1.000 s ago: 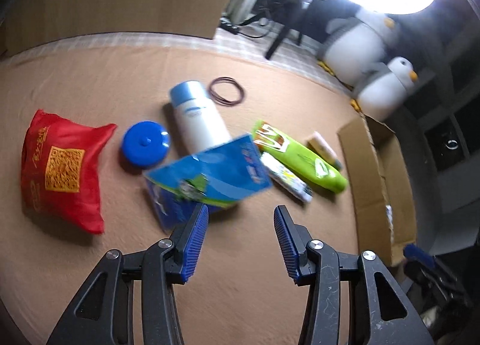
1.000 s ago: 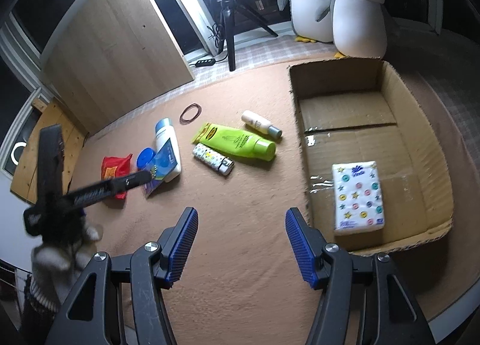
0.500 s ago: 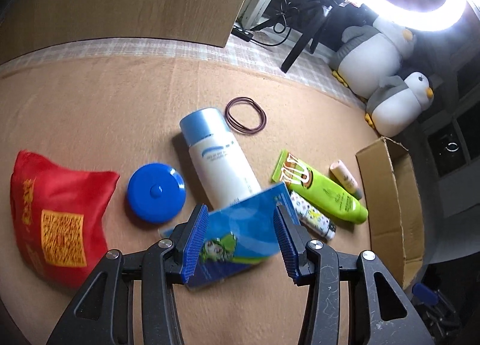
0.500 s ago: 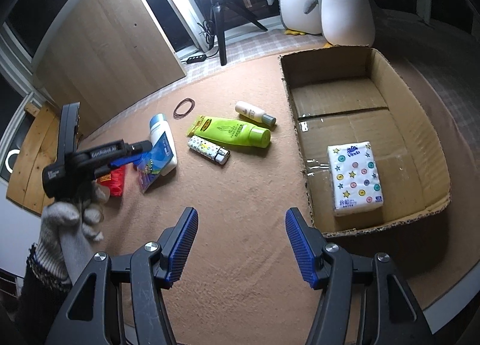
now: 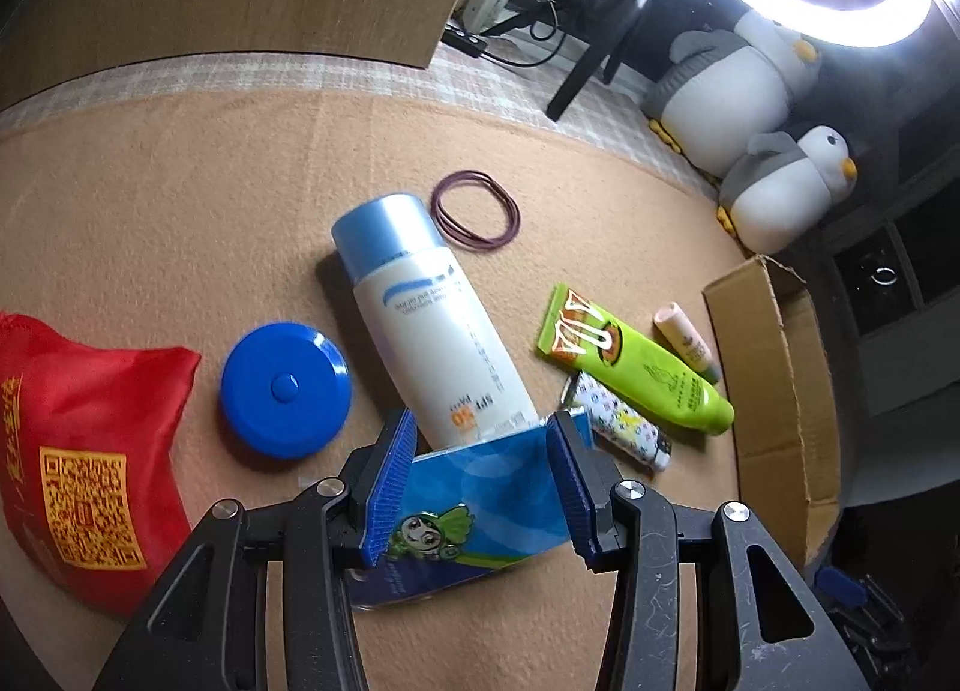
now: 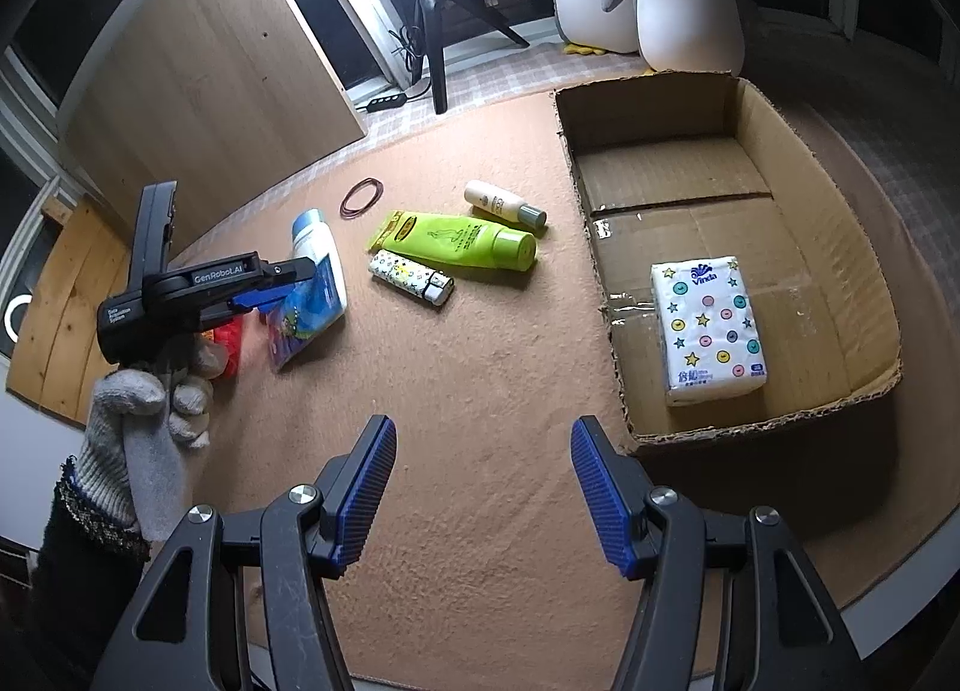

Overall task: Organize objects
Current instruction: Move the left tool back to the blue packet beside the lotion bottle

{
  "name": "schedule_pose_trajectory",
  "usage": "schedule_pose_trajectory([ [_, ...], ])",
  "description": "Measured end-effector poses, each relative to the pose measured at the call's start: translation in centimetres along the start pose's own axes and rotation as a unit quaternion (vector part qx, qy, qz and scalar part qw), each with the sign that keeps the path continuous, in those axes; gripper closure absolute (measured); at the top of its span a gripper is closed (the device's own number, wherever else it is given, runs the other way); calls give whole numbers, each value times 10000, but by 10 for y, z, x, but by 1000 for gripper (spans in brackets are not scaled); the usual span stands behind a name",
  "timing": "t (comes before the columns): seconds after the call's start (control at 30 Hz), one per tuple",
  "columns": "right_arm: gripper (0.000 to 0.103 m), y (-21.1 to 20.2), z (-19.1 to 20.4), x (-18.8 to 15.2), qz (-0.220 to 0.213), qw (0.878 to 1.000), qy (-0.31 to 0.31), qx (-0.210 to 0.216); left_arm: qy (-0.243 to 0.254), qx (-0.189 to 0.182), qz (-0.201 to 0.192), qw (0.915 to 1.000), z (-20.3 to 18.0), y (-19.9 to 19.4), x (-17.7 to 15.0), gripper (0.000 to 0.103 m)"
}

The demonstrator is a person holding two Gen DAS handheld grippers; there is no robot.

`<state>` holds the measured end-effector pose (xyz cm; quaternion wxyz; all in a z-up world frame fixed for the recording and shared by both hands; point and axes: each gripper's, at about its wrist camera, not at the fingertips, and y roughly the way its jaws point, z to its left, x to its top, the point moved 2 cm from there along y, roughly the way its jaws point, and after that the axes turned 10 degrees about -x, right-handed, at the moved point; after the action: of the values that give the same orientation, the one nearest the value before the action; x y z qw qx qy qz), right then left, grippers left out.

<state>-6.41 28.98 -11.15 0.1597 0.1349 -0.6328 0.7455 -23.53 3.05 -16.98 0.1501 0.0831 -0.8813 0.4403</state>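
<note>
Two claws, one packet between the blue pads

My left claw (image 5: 480,487) sits around a blue packet (image 5: 474,505), a pad at each edge; whether the pads actually press it I cannot tell. The packet leans on the foot of a white bottle (image 5: 426,319) lying on the brown mat (image 5: 180,199) (a blue round lid (image 5: 285,382) lies just beside). My right claw (image 6: 483,493) hangs open over bare mat, near the cardboard box (image 6: 840,247), where a tissue pack (image 6: 708,328) lies.
</note>
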Motion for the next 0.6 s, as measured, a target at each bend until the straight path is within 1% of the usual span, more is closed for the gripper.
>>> schedule_pose_trajectory([
  [0.13,46,1,3,2,-4,10000,-21,31,56,-20,63,10000,0,-2,-9,55],
  [0.27,46,4,10,1,19,9999,-86,92,160,75,100,9998,-1,-3,-19,55],
  [0.33,46,4,12,1,30,9999,-118,115,132,70,105,9998,1,-6,-22,55],
  [0.4,46,5,15,1,36,9998,-152,135,52,-10,218,9997,4,-7,-27,55],
  [0.5,46,6,18,1,37,9997,-182,165,119,135,302,9994,8,-7,-38,55],
  [0.6,46,6,19,1,28,9996,-199,184,107,82,273,9995,9,-12,-46,55],
])
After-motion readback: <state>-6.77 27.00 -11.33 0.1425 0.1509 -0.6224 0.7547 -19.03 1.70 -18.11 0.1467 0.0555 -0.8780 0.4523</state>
